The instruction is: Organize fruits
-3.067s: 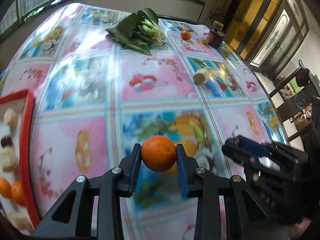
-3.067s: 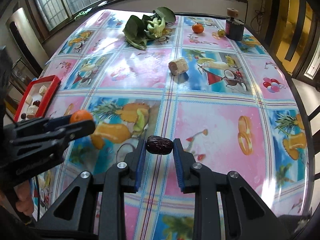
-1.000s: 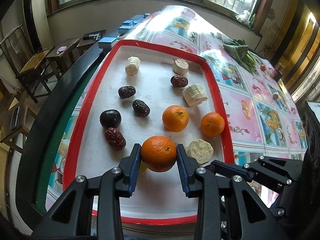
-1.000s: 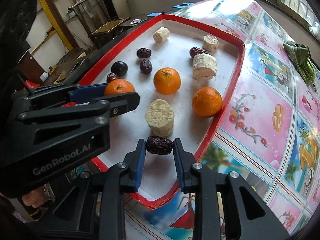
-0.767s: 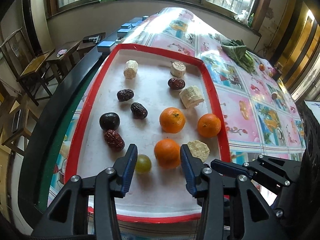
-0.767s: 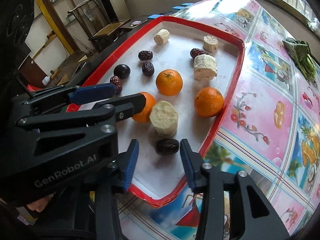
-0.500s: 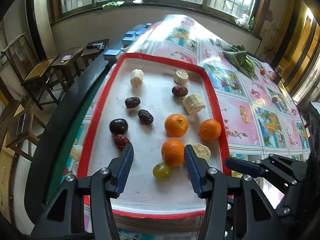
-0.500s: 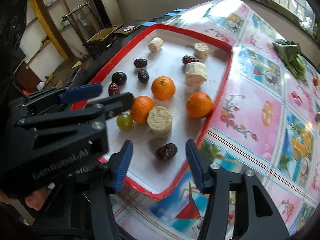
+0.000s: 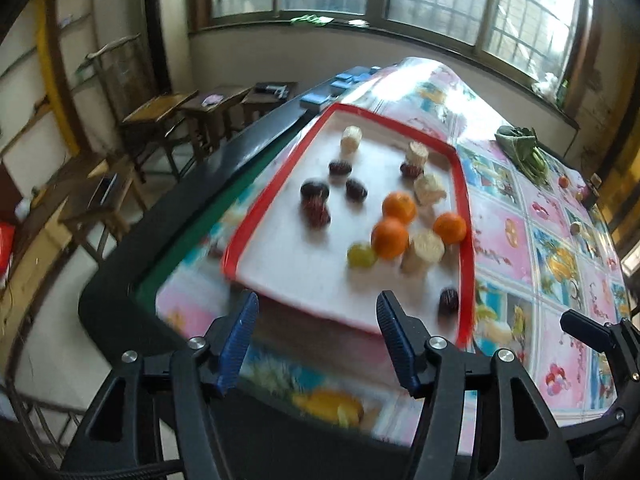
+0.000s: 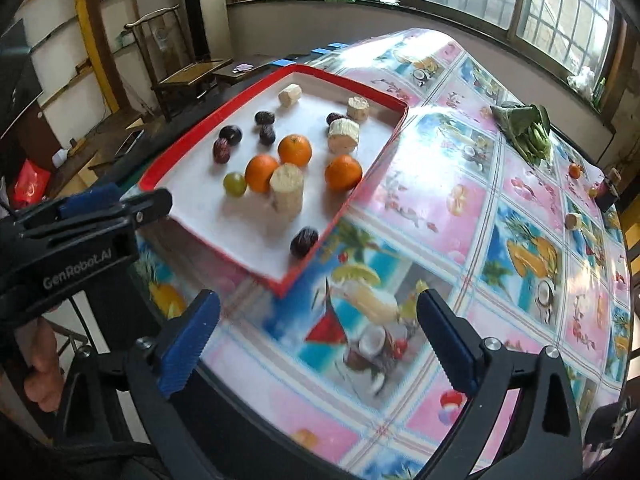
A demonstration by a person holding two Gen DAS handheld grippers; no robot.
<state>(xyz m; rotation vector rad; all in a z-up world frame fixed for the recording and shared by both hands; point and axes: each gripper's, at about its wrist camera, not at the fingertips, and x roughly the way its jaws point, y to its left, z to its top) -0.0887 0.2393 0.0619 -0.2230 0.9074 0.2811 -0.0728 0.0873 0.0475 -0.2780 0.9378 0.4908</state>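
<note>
Right wrist view, foreground: right gripper (image 10: 318, 334) at lower centre, fingers (image 10: 188, 338) spread wide, nothing between them. It has released the date (image 10: 304, 242), which now lies in the near right corner of the red tray (image 10: 348, 208), just inside the rim. A second ago it was still clenched on that date over the tray.

Left gripper (image 9: 316, 342) likewise wide apart and empty; its body also fills the left edge of the right wrist view. The orange (image 10: 261, 174) it carried now sits mid-tray, touching or nearly touching the pale cylinder piece (image 10: 287, 186), with a green grape (image 10: 235, 184) just beside it on the left. Both grippers have backed away; the tray looks smaller than half a second ago.

Beyond: two more oranges, dark dates and pale pieces toward the tray's far end.

Upper right, far along the table (image 10: 460, 240): a small orange fruit (image 10: 575, 170), a pale piece (image 10: 573, 221) and leafy greens (image 10: 524, 126), all outside the tray.

Judgement: this double drop is complete; the far items probably remain to fetch.
</note>
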